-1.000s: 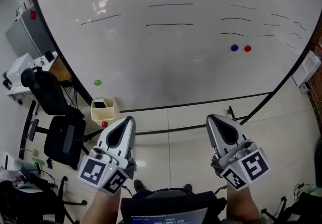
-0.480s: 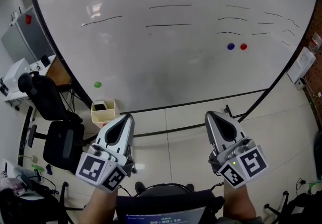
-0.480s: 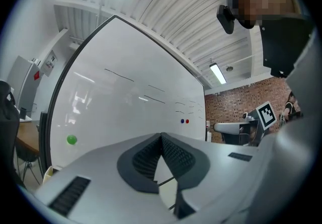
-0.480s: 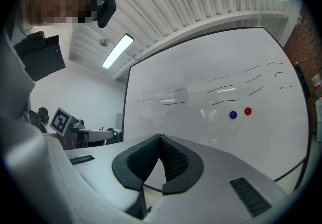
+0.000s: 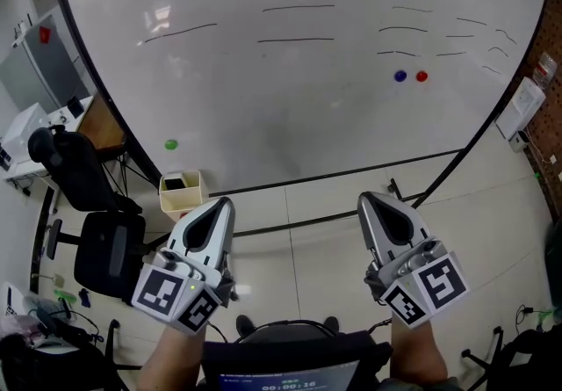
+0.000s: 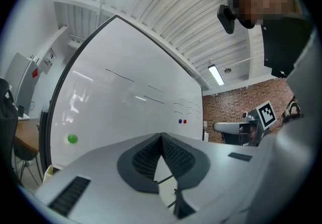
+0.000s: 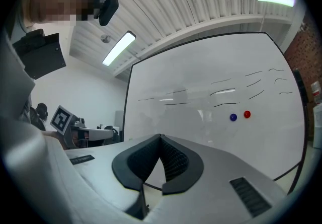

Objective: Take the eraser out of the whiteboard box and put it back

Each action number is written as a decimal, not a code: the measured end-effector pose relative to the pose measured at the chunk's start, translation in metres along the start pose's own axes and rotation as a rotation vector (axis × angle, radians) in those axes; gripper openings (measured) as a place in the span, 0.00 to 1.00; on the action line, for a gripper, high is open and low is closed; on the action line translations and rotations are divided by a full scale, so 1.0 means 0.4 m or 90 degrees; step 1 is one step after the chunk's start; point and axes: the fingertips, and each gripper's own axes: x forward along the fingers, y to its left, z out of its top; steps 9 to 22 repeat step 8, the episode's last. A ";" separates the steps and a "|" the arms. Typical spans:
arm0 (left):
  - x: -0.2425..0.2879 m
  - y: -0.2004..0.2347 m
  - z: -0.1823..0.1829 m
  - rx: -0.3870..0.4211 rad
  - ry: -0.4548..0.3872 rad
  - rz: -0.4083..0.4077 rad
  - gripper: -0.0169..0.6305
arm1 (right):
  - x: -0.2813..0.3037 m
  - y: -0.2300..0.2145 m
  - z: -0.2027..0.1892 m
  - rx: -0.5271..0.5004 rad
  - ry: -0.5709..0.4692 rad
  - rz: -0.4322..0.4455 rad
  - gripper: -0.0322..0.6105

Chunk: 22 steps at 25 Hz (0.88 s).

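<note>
A cream whiteboard box (image 5: 180, 193) hangs at the lower left edge of the whiteboard (image 5: 290, 99), with a dark eraser (image 5: 174, 182) lying inside it. My left gripper (image 5: 221, 203) is held level just right of and below the box, apart from it, shut with nothing in it. My right gripper (image 5: 369, 199) is level further right, also shut and empty. In the left gripper view the jaw tips (image 6: 161, 135) meet in front of the board. The right gripper view shows its tips (image 7: 160, 136) touching too.
A green magnet (image 5: 170, 144) sits on the board above the box, and a blue magnet (image 5: 400, 76) and a red magnet (image 5: 421, 76) at the right. Black office chairs (image 5: 97, 213) and a desk stand at the left. The board's stand bar (image 5: 299, 222) crosses the tiled floor.
The head view has drifted slightly, so the board's marks sit a little further left. Both grippers stay shut and in nearly the same places.
</note>
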 end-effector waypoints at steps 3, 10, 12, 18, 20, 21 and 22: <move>-0.006 -0.013 -0.003 0.005 0.002 -0.004 0.06 | -0.011 0.004 -0.003 -0.003 0.005 -0.001 0.06; -0.018 -0.037 -0.001 0.007 0.002 -0.011 0.06 | -0.035 0.012 -0.005 -0.002 0.009 -0.001 0.06; -0.018 -0.037 -0.001 0.007 0.002 -0.011 0.06 | -0.035 0.012 -0.005 -0.002 0.009 -0.001 0.06; -0.018 -0.037 -0.001 0.007 0.002 -0.011 0.06 | -0.035 0.012 -0.005 -0.002 0.009 -0.001 0.06; -0.018 -0.037 -0.001 0.007 0.002 -0.011 0.06 | -0.035 0.012 -0.005 -0.002 0.009 -0.001 0.06; -0.018 -0.037 -0.001 0.007 0.002 -0.011 0.06 | -0.035 0.012 -0.005 -0.002 0.009 -0.001 0.06; -0.018 -0.037 -0.001 0.007 0.002 -0.011 0.06 | -0.035 0.012 -0.005 -0.002 0.009 -0.001 0.06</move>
